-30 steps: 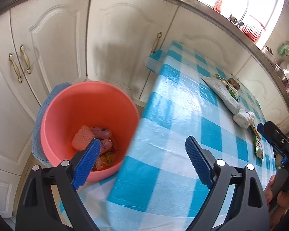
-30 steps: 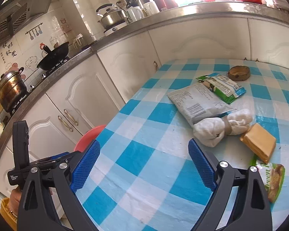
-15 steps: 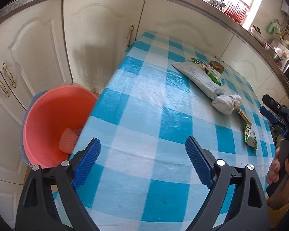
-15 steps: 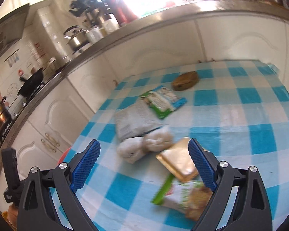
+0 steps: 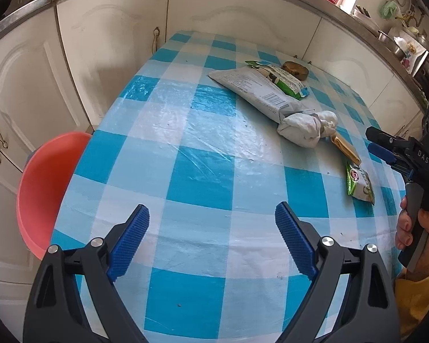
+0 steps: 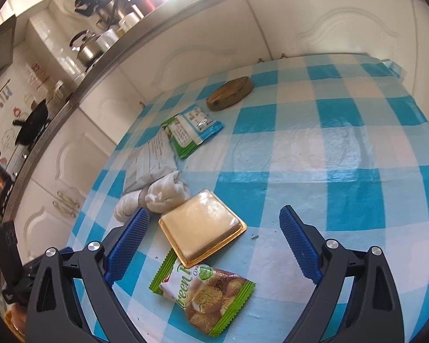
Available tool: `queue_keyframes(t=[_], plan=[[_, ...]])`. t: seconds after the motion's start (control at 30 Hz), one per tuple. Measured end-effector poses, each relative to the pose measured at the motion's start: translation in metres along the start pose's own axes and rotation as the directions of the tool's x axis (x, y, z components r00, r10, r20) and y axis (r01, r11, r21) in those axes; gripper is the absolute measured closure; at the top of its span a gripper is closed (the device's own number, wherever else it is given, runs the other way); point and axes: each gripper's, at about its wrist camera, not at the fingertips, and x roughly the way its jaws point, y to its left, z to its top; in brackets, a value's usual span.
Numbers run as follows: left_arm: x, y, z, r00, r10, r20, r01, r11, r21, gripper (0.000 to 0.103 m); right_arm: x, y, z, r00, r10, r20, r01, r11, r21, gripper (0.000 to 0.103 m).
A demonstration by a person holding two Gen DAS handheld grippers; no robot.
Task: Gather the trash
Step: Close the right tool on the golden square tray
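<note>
My right gripper [image 6: 214, 241] is open and empty, low over a gold square packet [image 6: 202, 226] and a green cookie wrapper [image 6: 204, 293] on the blue checked table [image 6: 329, 157]. A white crumpled wad [image 6: 163, 195], a grey-white bag [image 6: 150, 161] and a green-blue packet [image 6: 191, 131] lie beyond. My left gripper [image 5: 211, 241] is open and empty over the table's near end. In its view I see the bag [image 5: 257, 93], the wad [image 5: 307, 128], the wrapper [image 5: 360, 183] and the right gripper [image 5: 381, 145]. A pink bin [image 5: 47, 185] stands left of the table, its contents hidden.
A round brown wooden piece [image 6: 230, 94] lies at the table's far end, also in the left wrist view [image 5: 294, 70]. White cabinets [image 5: 105, 43] run behind the table. Pots and kettles sit on the counter [image 6: 88, 48].
My left gripper swung from over the pink bin to over the table. My right gripper moved forward and down towards the gold packet and the green wrapper. Both stayed open.
</note>
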Motion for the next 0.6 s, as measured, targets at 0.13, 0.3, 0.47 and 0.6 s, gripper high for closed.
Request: queue_keyframes(t=[0.13, 0.3, 0.47, 0.6], plan=[[0.005, -0.008, 0.002, 1.000, 0.006, -0.015, -0.006, 1.000, 0.015, 0.013, 0.006, 0.020, -0.004, 1.000, -0.016, -0.016, 0.014, 0.991, -0.130, 0.011], [0.012, -0.011, 0.005, 0.999, -0.002, -0.032, 0.002, 1.000, -0.002, 0.013, 0.020, 0.034, -0.011, 0.997, -0.053, -0.054, 0.040, 0.975, -0.217, 0.031], [0.015, -0.010, 0.010, 0.999, -0.030, -0.042, 0.028, 0.999, -0.037, 0.013, 0.026, 0.036, -0.011, 0.993, -0.102, -0.060, 0.083, 0.961, -0.265, 0.031], [0.021, -0.010, 0.012, 0.998, -0.045, -0.054, 0.041, 0.997, -0.062, 0.013, 0.033, 0.037, -0.013, 0.983, -0.170, -0.066, 0.144, 0.944, -0.297, 0.021]])
